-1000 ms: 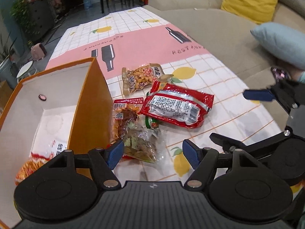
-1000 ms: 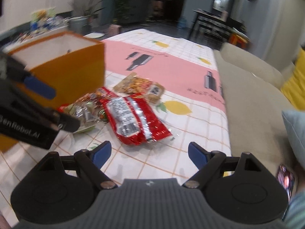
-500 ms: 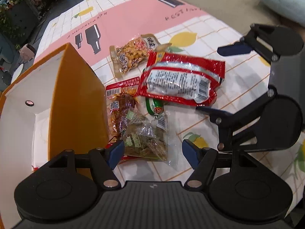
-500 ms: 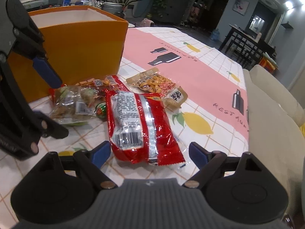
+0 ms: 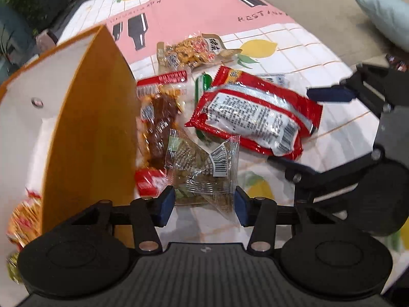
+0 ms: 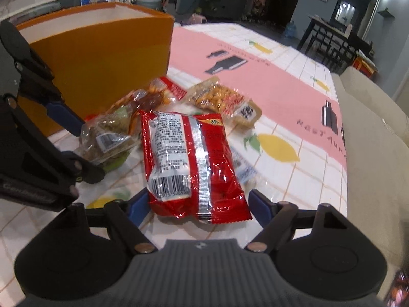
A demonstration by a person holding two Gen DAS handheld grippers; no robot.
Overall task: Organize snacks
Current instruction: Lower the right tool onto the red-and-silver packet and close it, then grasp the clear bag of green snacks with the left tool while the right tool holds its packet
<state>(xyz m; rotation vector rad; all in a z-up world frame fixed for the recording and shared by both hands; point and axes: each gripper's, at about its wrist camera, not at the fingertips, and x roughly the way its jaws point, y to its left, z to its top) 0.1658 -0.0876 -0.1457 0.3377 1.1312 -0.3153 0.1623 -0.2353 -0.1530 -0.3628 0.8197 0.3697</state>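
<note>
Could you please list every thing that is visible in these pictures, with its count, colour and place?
orange box: one, orange outside, white inside, left of the snacks
red packet: one, red and silver, between the right gripper's jaws
clear packet: one, transparent, brownish contents, between the left gripper's jaws
peanut packet: one, orange-brown, farthest
dark-red packet: one, beside the box
tablecloth: one, pink and white
left gripper: closing on the clear packet
right gripper: closing, open

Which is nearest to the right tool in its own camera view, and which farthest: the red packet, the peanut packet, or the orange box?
1. The red packet, lying between the fingers of the right tool.
2. The peanut packet, just beyond it, toward the pink strip of the tablecloth.
3. The orange box, at the far left, behind the other snacks.
</note>
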